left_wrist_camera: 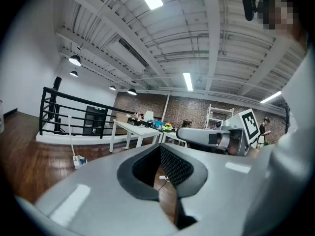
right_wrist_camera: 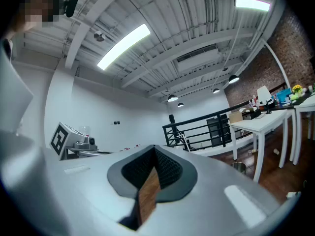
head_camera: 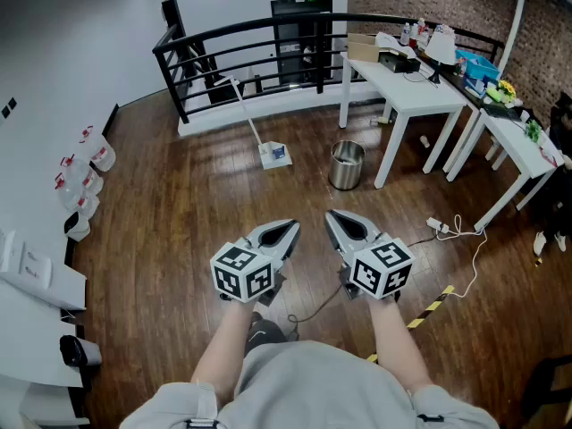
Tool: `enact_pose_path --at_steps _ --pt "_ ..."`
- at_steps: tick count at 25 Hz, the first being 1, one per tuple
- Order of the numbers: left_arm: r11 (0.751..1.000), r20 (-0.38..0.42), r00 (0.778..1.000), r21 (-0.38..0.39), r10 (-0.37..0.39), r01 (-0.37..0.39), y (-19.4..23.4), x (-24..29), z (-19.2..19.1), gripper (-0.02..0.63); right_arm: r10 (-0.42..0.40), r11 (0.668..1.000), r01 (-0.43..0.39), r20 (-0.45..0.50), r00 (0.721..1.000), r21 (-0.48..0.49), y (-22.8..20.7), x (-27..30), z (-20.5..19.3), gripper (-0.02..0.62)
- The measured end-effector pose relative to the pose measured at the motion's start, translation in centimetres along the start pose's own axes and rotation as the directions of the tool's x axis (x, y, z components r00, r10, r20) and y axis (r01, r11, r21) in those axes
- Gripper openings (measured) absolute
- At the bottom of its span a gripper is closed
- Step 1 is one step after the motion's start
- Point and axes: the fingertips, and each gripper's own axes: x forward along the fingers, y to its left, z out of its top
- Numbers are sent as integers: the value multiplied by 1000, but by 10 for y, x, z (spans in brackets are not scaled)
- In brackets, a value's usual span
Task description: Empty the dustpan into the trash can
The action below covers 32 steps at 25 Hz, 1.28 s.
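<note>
Both my left gripper [head_camera: 286, 231] and right gripper [head_camera: 336, 222] have jaws closed on nothing. Well ahead of them on the floor [head_camera: 179, 204] stand the dustpan [head_camera: 275, 155] and trash can [head_camera: 347, 165].

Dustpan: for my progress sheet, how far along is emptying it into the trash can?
Done: nothing. The dustpan sits on the floor by the railing, apart from the trash can. In hand: nothing; left gripper and right gripper are shut, empty, short of both. Left: grasp the dustpan, carry it over, tip it in.
</note>
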Motion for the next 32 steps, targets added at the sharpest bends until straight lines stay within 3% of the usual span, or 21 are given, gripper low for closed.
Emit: enact_pose_path --at_steps 10,22,26,32 --pt "1000 -3 1000 -2 6 -6 66 19 14 6 -1 1000 1 -14 1000 -3 -23 65 4 -2" --pt "1000 -6 1000 -4 -18 18 258 45 75 6 -57 998 54 -70 996 -40 -53 257 21 -2" --pt "999 -22 999 33 -26 27 319 55 94 6 -86 995 82 -71 994 -52 -62 318 31 -2" --pt "999 -21 999 19 -39 40 385 85 111 6 -87 996 83 -114 990 -42 -89 387 26 -2"
